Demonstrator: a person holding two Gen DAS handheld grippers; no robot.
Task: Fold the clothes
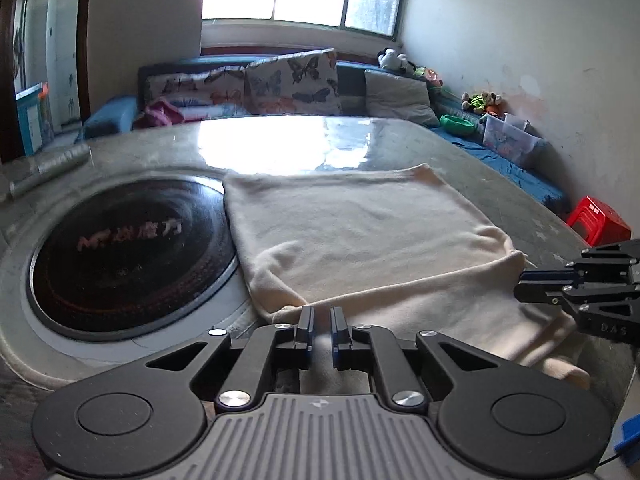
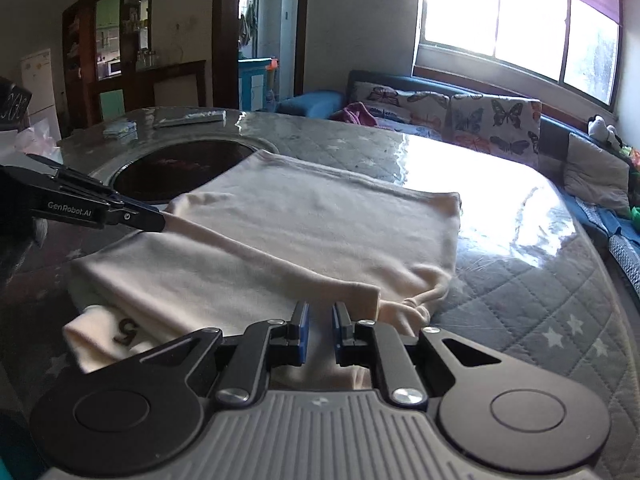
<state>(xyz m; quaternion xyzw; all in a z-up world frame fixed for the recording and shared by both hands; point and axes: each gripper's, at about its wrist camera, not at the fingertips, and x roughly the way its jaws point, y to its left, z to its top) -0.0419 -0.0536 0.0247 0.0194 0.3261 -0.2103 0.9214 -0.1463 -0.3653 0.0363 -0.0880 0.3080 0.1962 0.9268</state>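
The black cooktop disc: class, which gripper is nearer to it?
Left. The left gripper grips the cloth beside the disc; the right gripper is at the cloth's far side.

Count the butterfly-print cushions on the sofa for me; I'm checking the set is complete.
2: one butterfly cushion upright mid-sofa, another left of it, lower. More may be hidden behind the table.

We read "GenRobot.AI" in white on the side of the left gripper (image 2: 158, 222), seen from the right wrist cam. From the left wrist cam, the right gripper (image 1: 520, 286) carries pale letters "DAS" on its black body, partly cut off at the frame edge. A dark numeral "5" is printed on the cream garment (image 2: 320, 236), on the folded bit nearest us. The black round cooktop (image 1: 132, 256) set in the counter has pinkish lettering w/ Chinese chars, too blurred to make out.
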